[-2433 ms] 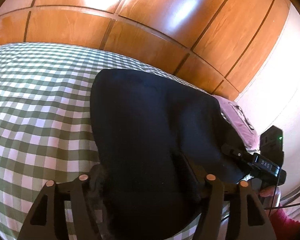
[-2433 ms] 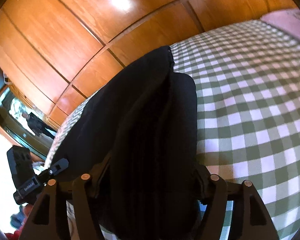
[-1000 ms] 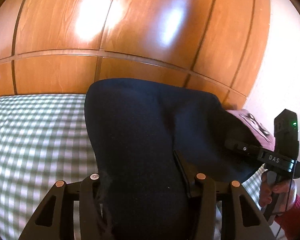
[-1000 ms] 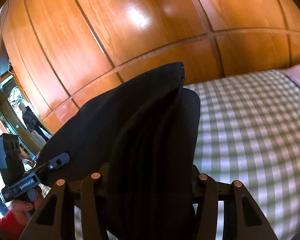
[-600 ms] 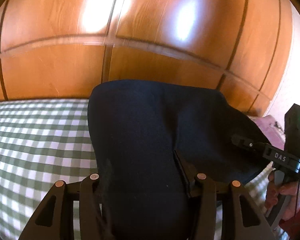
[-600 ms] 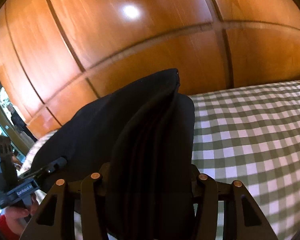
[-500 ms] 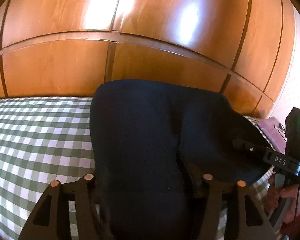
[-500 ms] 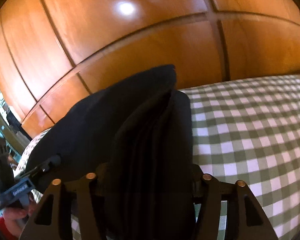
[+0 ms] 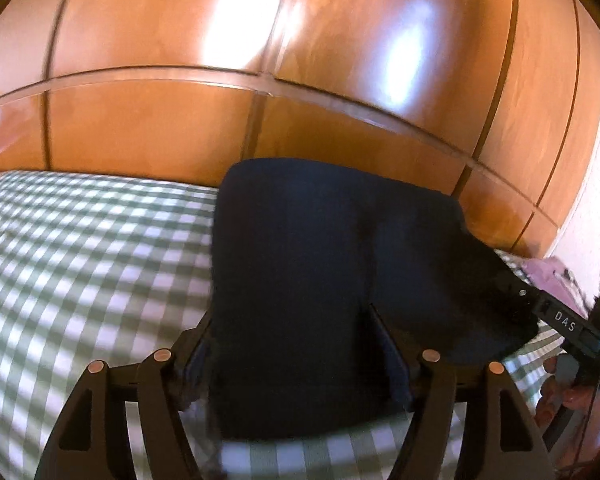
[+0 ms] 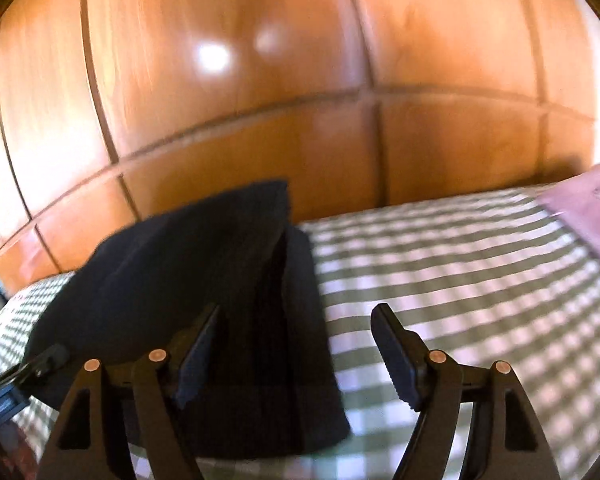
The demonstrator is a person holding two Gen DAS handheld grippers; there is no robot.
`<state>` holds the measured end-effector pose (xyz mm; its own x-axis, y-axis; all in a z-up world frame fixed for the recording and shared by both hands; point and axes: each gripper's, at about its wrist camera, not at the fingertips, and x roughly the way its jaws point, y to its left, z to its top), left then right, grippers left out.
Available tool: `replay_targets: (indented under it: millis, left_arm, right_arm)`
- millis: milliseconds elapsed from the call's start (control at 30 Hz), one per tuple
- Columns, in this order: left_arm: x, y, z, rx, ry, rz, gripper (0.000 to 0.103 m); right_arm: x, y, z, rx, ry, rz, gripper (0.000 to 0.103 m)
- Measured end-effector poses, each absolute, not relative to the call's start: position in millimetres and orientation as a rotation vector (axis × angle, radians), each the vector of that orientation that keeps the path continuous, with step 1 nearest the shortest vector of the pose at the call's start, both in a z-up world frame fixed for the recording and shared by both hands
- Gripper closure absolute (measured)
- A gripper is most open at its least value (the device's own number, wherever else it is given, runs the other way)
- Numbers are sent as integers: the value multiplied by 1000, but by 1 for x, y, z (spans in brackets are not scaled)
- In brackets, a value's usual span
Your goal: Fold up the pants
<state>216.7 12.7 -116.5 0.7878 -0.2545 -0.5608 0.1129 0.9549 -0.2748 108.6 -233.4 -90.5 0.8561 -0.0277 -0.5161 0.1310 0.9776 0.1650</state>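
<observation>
Left wrist view: the left gripper (image 9: 296, 344) has its fingers spread wide around the folded dark pants (image 9: 332, 264), which lie on the green-checked bedspread (image 9: 80, 264) before wooden panels (image 9: 300, 80). Whether the pads press the cloth, I cannot tell. The right gripper (image 10: 296, 356) stands agape (fabric just beside its left finger), near a pink pillow (image 10: 588, 216).

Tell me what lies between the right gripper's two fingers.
In the right wrist view, the right gripper stands open. Between its fingers lie an edge of the folded dark pants and, beside it, bare green checked bedspread. Neither finger visibly clamps cloth.
</observation>
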Motion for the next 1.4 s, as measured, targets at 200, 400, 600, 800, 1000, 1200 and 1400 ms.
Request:
replay_targets:
  millis: [200,400,600,800,1000,1200,1400]
  left_arm:
    - [187,14,-113,-205,608,-156,31]
    - [189,1,-113,-139,627,-120,30]
    - [179,2,-115,-137,641,-116,30]
    - [168,-10,-117,-72,665,-62,31]
    - [153,-20,-114,-9,658,-12,31]
    - [136,-23,-110,-4,665,4,31]
    - [120,-20,-110,-42,711,12,31]
  right_arm:
    - [82,-188,-70,60,477,78,63]
    - [108,-156,-87,-51,657,169,74]
    - [95,-188,-93,46,637,67,88]
    - [54,-177,-90,-19,555,62,54]
    - [44,-170,-90,-31,548,0,41]
    - [26,-179,-93,37,564,-20,39]
    - [13,-183,-95,72,578,-29,38]
